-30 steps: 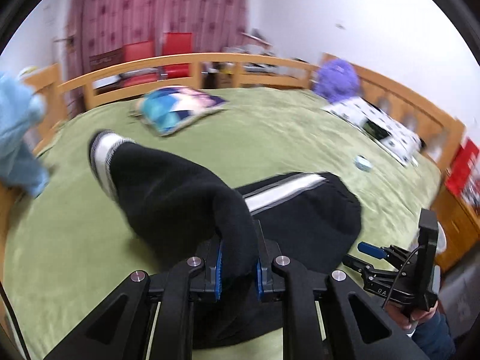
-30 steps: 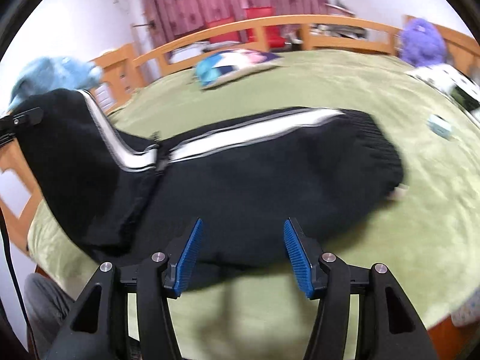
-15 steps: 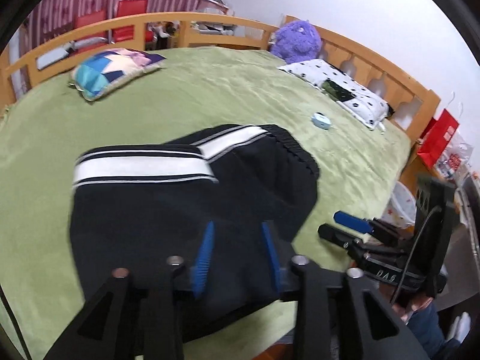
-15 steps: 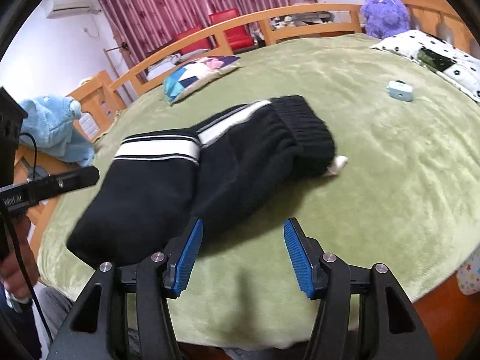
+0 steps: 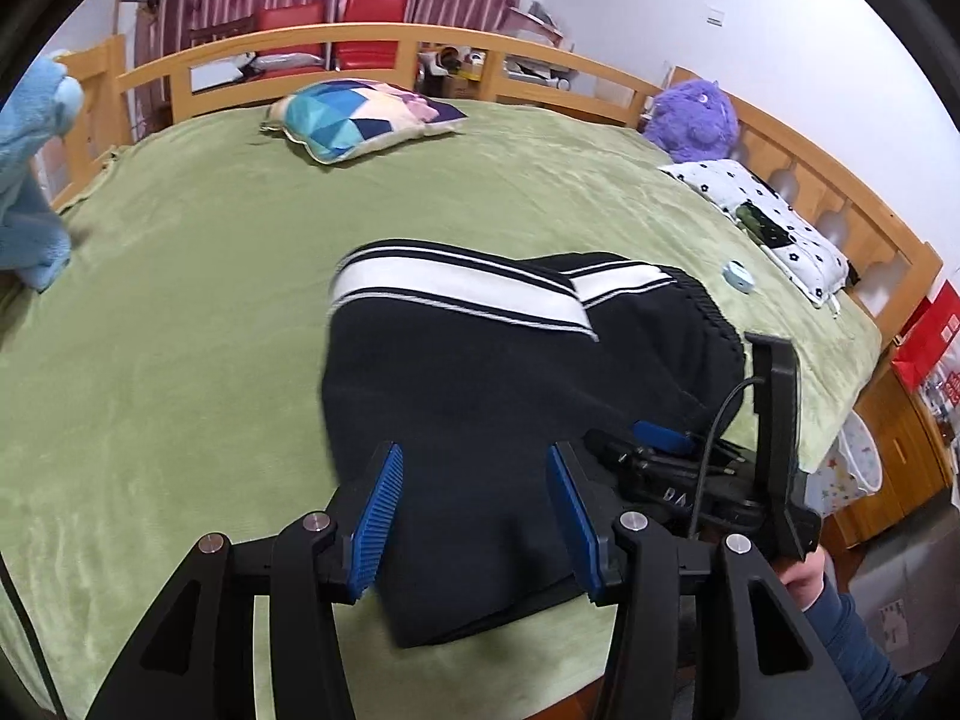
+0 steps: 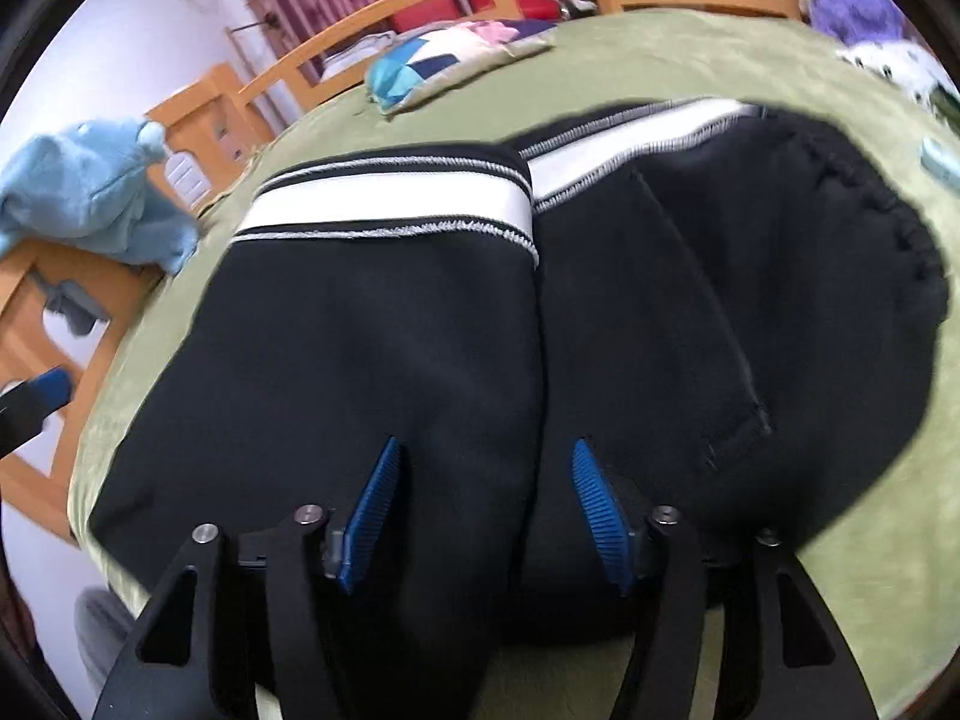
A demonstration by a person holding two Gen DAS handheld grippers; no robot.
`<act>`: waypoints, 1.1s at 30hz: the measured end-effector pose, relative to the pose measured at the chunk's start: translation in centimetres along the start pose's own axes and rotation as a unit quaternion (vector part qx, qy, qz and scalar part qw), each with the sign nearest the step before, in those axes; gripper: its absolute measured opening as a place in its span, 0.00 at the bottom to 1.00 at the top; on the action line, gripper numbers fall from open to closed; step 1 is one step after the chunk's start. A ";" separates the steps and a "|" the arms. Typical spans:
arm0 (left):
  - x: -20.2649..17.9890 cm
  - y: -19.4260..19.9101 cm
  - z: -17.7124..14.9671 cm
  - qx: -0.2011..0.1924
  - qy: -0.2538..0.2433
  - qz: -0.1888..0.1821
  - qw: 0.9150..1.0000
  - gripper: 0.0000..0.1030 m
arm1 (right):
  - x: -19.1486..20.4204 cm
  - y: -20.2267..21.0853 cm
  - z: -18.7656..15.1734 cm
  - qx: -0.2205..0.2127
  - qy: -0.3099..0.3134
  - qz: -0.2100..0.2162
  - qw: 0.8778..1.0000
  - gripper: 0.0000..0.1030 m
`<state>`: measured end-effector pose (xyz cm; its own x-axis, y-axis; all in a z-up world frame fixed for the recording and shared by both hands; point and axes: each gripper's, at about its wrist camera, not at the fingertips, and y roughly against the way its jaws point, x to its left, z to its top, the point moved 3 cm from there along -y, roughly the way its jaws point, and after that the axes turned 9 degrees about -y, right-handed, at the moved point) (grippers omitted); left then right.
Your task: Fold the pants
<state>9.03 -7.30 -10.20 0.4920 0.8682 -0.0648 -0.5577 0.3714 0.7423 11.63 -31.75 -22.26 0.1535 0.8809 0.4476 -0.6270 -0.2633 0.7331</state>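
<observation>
White letters "DA" legible on black body of right gripper [image 5: 663, 441], just right of black pants [image 5: 510, 396]; further letters hidden by cable. Red bag [image 5: 927, 333], well right of pants beyond bed edge: white print present, too small to read. No other legible text.

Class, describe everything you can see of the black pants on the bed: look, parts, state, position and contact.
The black pants look like thick, soft knit with a white side stripe edged in thin white lines. They lie folded on the green bedspread, one layer laid over the other, ribbed waistband to the right. The left gripper and right gripper are over the near edge with jaws open, both having just been opening; neither pinches the cloth.
</observation>
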 end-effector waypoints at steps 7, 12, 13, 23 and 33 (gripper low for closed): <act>1.9 0.2 -0.7 -0.007 0.013 -0.001 1.000 0.47 | 1.4 0.7 1.1 0.002 -0.008 0.044 0.999 0.12; 3.4 -0.5 -1.2 -0.004 0.041 -0.008 0.999 0.47 | 3.3 3.6 3.1 -0.035 0.017 0.057 0.998 0.10; 3.5 -0.8 -1.2 -0.002 0.047 -0.012 0.999 0.47 | 3.9 4.2 3.9 -0.040 0.025 0.062 0.997 0.10; 2.0 -2.6 -0.3 0.006 0.049 -0.041 0.998 0.47 | 0.2 12.2 13.2 -0.146 0.085 -0.007 0.986 0.10; -2.1 -6.4 0.9 0.030 0.018 -0.064 0.997 0.47 | -13.1 10.5 9.9 -0.110 0.013 -0.114 0.987 0.36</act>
<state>12.16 -11.81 -14.19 0.5310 0.8269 -0.1849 -0.4507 0.4604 0.7648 10.60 -49.97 -15.31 0.2921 0.9182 0.2676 -0.7299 0.0333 0.6827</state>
